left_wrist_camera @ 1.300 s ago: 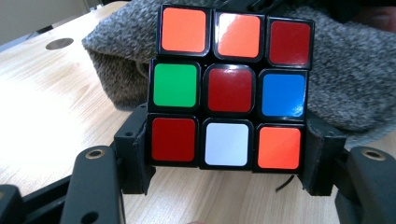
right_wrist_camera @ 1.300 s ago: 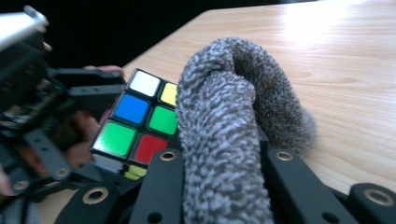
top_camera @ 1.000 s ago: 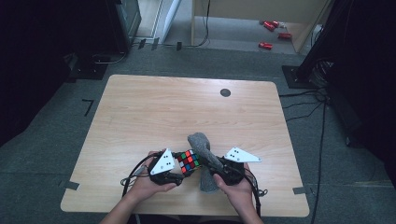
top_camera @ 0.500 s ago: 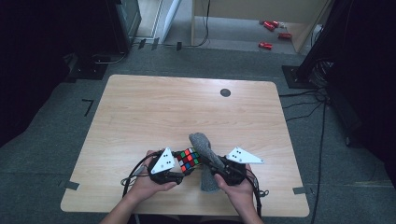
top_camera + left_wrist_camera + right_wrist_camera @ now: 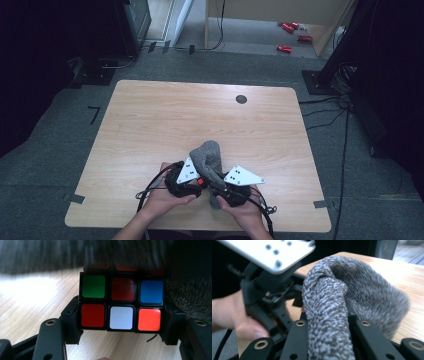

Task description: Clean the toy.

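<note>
While clamped by its bottom layer between the jaws of the left hand-held gripper (image 5: 122, 321): colour-tile cube (image 5: 121, 302), raised just off the counter (image 5: 150, 115), near its 6 o'clock edge. Green, dark red and blue across the middle row in the left gripper view; red, white and orange below; top row blurred under grey fabric.

Draped over the cube's top and its 3 o'clock side: grey knitted cloth (image 5: 210, 160), touching it. Long axis of the cloth from about 5 o'clock up to 11 o'clock in the high view, bunched and rounded at the far end.

Pinching the cloth's near end: right hand-held gripper (image 5: 332, 322), jaws pressed onto a rolled fold (image 5: 329, 315). Seen from above, right hand-held gripper (image 5: 227, 192) just beside the left (image 5: 182, 181), at its 3 o'clock, hands almost touching.

Cube therefore toward 9 o'clock from the cloth-holding side, and closer than anything else on the counter. Likely next: drag the cloth across the cube from 3 toward 9 o'clock, with the left side kept steady as the anchor. Cannot tell how far the fabric wraps round the cube's far face.
</note>
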`<state>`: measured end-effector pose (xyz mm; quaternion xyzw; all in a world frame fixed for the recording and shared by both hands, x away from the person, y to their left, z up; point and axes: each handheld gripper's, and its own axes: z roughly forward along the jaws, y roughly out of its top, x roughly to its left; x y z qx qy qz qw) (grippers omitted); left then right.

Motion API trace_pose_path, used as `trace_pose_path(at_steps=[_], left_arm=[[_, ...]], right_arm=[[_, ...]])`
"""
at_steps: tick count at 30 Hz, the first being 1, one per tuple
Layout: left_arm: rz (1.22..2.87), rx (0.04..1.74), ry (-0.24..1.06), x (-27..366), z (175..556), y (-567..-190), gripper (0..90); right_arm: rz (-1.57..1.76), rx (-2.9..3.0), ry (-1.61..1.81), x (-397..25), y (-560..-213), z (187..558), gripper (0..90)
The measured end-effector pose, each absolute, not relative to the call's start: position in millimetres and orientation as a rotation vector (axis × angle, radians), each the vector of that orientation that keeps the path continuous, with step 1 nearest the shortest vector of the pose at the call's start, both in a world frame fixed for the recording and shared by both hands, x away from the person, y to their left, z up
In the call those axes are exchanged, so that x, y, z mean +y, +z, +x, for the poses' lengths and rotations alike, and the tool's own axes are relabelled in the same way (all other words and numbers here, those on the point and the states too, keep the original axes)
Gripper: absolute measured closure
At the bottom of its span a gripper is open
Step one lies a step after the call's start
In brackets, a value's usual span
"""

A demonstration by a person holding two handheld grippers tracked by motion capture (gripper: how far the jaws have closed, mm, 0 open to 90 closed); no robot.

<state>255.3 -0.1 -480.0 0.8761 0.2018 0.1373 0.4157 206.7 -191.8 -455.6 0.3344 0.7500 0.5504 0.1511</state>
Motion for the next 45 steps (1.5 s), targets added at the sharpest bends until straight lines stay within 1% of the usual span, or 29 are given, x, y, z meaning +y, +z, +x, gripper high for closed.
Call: trace_pose_path(at_steps=[2, 5, 12, 19, 25, 27, 29, 30, 32, 35, 38, 41, 43, 44, 45], left_arm=[[2.205, 0.502, 0.347, 0.2, 254.8, -478.9, 34.7], [2.216, 0.463, 0.400, -1.0, 250.4, -476.8, 34.8], [2.221, 0.476, 0.378, -1.7, 251.8, -475.8, 34.9], [2.216, 0.474, 0.386, -2.0, 250.6, -474.5, 34.9], [2.167, 0.445, 0.385, 1.5, 250.1, -474.3, 34.9], [2.115, 0.421, 0.388, 3.9, 249.3, -474.7, 34.9], [2.048, 0.401, 0.351, 8.0, 249.8, -474.2, 34.8], [2.032, 0.391, 0.358, 9.0, 250.0, -475.0, 34.8], [2.028, 0.386, 0.382, 9.1, 251.0, -478.0, 34.8], [2.069, 0.423, 0.405, 11.7, 254.7, -482.2, 34.8], [2.085, 0.465, 0.417, 19.2, 259.1, -484.3, 34.8], [2.071, 0.478, 0.415, 25.8, 261.4, -482.3, 34.7], [2.067, 0.477, 0.416, 27.5, 262.1, -481.7, 34.8], [2.066, 0.479, 0.416, 28.0, 262.6, -481.9, 34.8], [2.068, 0.478, 0.417, 28.2, 263.0, -482.0, 34.7]], right_arm=[[0.917, 2.186, 1.540, -184.8, -458.6, 204.7, 74.8], [0.875, 2.213, 1.510, -178.2, -461.7, 203.7, 75.3], [0.951, 2.138, 1.546, -191.9, -456.1, 210.7, 76.4], [0.881, 2.214, 1.481, -174.4, -460.7, 203.7, 76.0], [0.998, 2.097, 1.599, -200.2, -449.2, 212.0, 76.5], [1.023, 2.059, 1.616, -207.4, -446.0, 213.2, 76.3], [1.087, 2.032, 1.661, -214.6, -445.1, 216.4, 75.2], [1.098, 2.024, 1.704, -217.4, -445.5, 217.6, 75.1], [1.109, 2.006, 1.725, -220.2, -444.7, 218.0, 75.4], [1.185, 1.943, 1.754, -229.4, -446.5, 221.5, 75.7], [1.313, 1.913, 1.638, -244.9, -457.6, 230.8, 75.8], [1.417, 2.028, 1.396, -259.4, -480.7, 245.3, 73.8], [1.488, 2.058, 1.378, -267.9, -491.7, 250.0, 70.3], [1.488, 2.072, 1.352, -270.9, -495.4, 251.1, 66.4], [1.441, 2.103, 1.337, -273.1, -497.7, 251.8, 56.7]])
